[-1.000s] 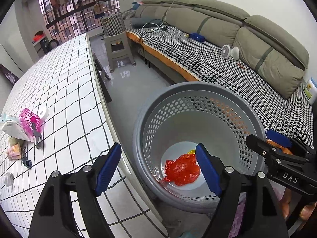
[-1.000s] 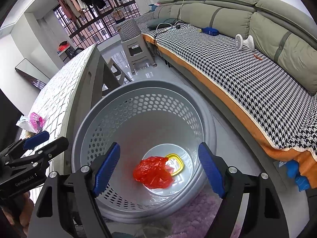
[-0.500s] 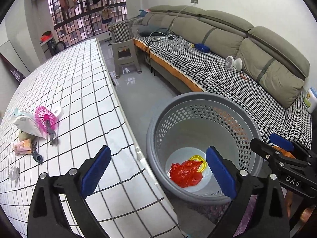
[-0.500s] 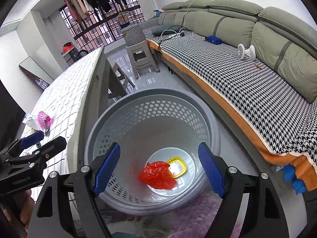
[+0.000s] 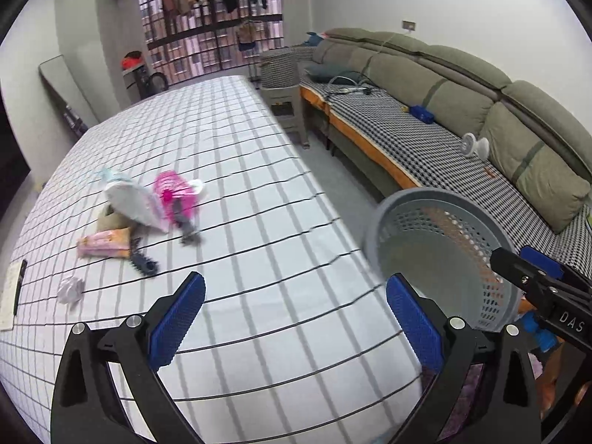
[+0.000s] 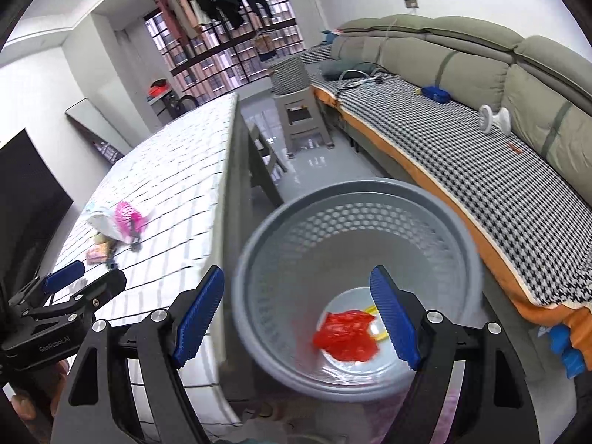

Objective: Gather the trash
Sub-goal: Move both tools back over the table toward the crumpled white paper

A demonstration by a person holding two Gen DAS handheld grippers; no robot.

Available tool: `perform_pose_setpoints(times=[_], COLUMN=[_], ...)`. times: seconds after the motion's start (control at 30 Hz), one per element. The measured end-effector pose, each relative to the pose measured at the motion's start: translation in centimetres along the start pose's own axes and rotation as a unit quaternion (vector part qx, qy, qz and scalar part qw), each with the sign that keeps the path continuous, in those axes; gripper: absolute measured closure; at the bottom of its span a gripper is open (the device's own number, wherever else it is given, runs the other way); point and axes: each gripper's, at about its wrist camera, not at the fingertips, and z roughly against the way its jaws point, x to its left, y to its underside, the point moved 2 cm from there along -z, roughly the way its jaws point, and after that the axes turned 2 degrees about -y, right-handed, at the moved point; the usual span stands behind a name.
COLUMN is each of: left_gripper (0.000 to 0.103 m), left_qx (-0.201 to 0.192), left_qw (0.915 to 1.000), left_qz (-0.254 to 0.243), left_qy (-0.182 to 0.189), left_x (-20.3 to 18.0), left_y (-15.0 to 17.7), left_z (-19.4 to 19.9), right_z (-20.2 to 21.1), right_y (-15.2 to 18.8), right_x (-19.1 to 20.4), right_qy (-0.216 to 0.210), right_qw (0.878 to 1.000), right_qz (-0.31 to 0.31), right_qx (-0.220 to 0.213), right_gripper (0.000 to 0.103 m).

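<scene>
Checked table, upright basket, mouth up

Olive sofa (checked cover), white walls, barred window.

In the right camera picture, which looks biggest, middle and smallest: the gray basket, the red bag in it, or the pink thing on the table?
1. Gray basket, by far the biggest.
2. Red bag.
3. Pink thing, smallest here, though it sits farther from the camera on the table, so its real size against the bag is unsure.
</scene>
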Motion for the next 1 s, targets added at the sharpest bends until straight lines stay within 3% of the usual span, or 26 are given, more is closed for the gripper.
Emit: perform_pose_setpoints(times=[0.37, 0.77, 1.0], left_gripper=[0.006, 0.007, 0.007], left_qx=[-0.001, 0.024, 0.046], left_qw=[0.9938, 0.9739, 0.9649], left_qz=[0.073, 0.146, 0.174], left_qy=[-0.083, -0.173, -0.191], left_x=[11.2, 22.2, 27.1], left_y=[1.9, 4.5, 5.8], left_z=[0.5, -0.7, -2.2], right_z=[-2.8, -6.6, -8.6], right_y=[-0.8, -0.1, -0.2], right_x=[8.1, 15.7, 18.6], right_qy=[-0.042, -0.071, -0.078], right_qw=[0.998, 0.990, 0.985], right_qz=[0.055, 0.115, 0.138], right_qx=[0.012, 0.047, 0.064], right_gripper=[0.025, 0.025, 0.025])
